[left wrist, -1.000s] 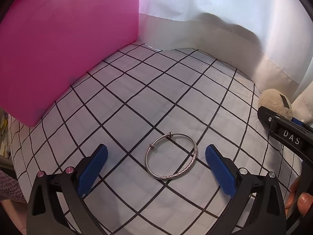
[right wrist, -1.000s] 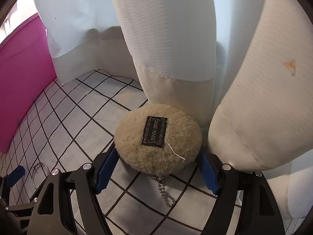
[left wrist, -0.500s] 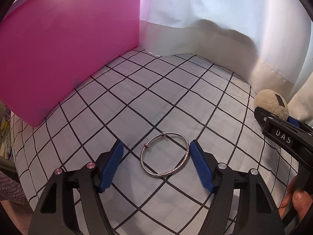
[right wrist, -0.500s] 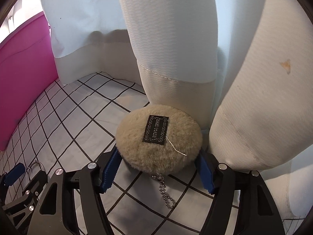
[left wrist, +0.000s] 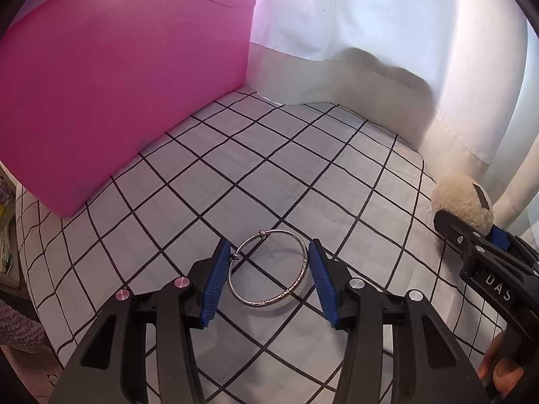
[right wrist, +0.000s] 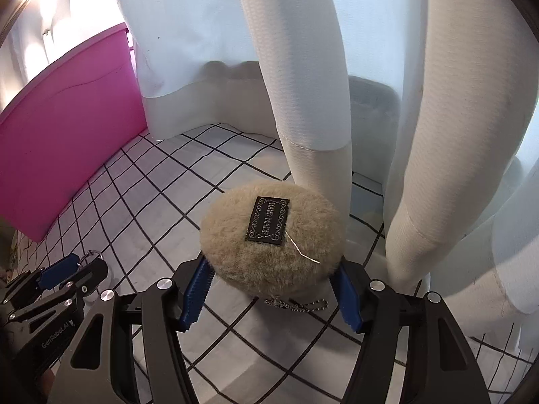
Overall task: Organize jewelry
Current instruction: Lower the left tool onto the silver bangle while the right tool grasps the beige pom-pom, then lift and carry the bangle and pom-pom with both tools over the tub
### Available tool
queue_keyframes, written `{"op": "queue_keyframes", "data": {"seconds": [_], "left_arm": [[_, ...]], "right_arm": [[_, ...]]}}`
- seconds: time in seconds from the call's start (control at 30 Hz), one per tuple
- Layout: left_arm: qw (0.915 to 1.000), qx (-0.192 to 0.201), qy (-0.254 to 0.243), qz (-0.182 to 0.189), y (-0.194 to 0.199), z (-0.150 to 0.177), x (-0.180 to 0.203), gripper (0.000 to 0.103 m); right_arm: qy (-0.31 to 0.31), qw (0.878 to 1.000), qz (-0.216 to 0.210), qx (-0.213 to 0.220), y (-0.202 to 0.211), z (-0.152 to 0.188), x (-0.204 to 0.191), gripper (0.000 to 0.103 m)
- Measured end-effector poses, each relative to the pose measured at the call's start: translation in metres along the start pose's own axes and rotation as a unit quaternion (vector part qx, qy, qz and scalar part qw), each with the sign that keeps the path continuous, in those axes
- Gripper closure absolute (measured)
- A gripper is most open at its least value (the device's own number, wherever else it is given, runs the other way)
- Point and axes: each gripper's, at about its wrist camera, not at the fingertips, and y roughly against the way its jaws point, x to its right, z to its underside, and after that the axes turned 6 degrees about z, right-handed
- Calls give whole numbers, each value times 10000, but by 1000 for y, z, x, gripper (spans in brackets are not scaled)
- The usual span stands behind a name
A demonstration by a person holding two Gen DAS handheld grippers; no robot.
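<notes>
A silver bangle (left wrist: 269, 269) is held between the blue pads of my left gripper (left wrist: 267, 272), which is shut on its two sides and holds it a little above the checked cloth (left wrist: 286, 168). A round beige fluffy pouch (right wrist: 273, 240) with a black "hand made" label and a bead chain (right wrist: 296, 304) sits between the pads of my right gripper (right wrist: 273, 289), which is shut on its sides. The pouch also shows in the left wrist view (left wrist: 461, 203). The left gripper shows at the lower left of the right wrist view (right wrist: 72, 267).
A pink bin (left wrist: 118, 84) stands at the left and back. White curtains (right wrist: 303, 67) hang at the back and right, close behind the pouch. The checked cloth's edge runs along the left (left wrist: 30, 269).
My left gripper has closed from wide open onto the bangle and lifted it slightly. My right gripper has tightened on the pouch and raised it; its chain now hangs off the cloth.
</notes>
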Motion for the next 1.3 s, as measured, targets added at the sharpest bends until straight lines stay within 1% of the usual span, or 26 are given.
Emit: {"op": "queue_keyframes", "data": {"seconds": [0.3, 0.53, 0.63, 0.8, 1.0, 1.17, 1.3], "left_arm": [[9999, 6, 80, 104, 26, -3, -13, 56], [10000, 11, -9, 6, 63, -12, -15, 56], [10000, 19, 22, 0, 82, -18, -15, 56], [9998, 194, 49, -52, 121, -30, -10, 56], [9983, 561, 85, -114, 175, -49, -5, 56], [9960, 879, 30, -140, 212, -69, -8, 56], [9941, 1077, 35, -125, 232, -87, -23, 56]], "right_arm": [[186, 9988, -453, -89, 37, 21, -21, 41], [292, 9978, -582, -141, 73, 26, -28, 41], [299, 9976, -617, -96, 90, 20, -26, 41], [385, 9970, -660, 124, 123, 2, -24, 41], [546, 9946, -805, 370, 165, -16, -25, 41], [617, 9915, -923, 673, 193, -39, -38, 41], [661, 9890, -993, 870, 203, -60, -58, 41]]}}
